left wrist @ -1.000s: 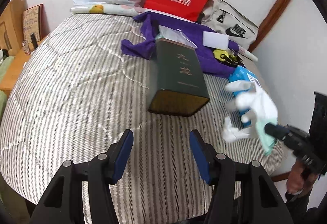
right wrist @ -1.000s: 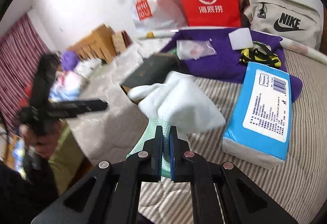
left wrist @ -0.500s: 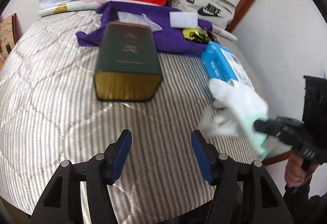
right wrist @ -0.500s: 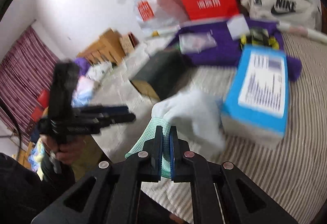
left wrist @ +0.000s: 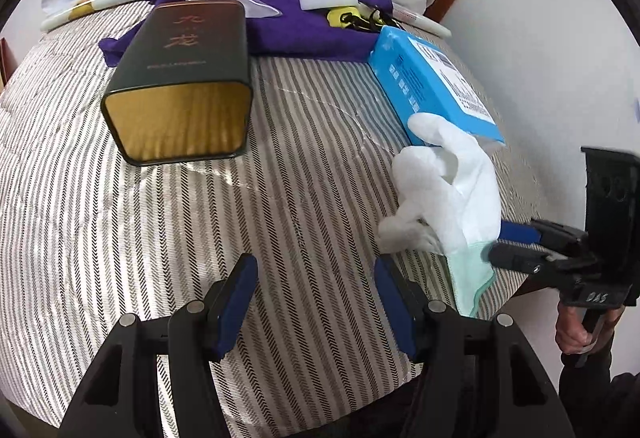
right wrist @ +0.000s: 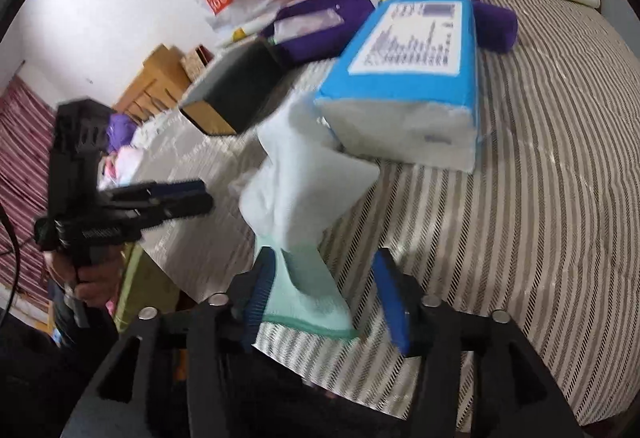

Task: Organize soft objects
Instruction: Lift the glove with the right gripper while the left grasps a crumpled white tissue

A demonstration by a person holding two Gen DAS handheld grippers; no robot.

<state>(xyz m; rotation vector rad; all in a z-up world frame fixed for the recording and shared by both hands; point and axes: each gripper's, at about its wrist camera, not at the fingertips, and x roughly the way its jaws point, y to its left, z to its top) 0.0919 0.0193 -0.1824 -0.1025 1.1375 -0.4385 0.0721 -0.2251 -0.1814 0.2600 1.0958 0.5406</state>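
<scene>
The striped bed (left wrist: 168, 222) carries everything before me. On it lie a dark green box (left wrist: 188, 62) with a gold end, a purple cloth (left wrist: 304, 26) behind it, and a blue tissue pack (right wrist: 416, 62) to the right. The white glove (right wrist: 308, 182) with its green cuff rests on the bed, its fingers against the tissue pack. My right tongs (right wrist: 320, 298) have just been opening; the cuff sits between the spread jaws, against the left pad only. My left tongs (left wrist: 312, 306) stand open and hold nothing above the bedcover.
</scene>
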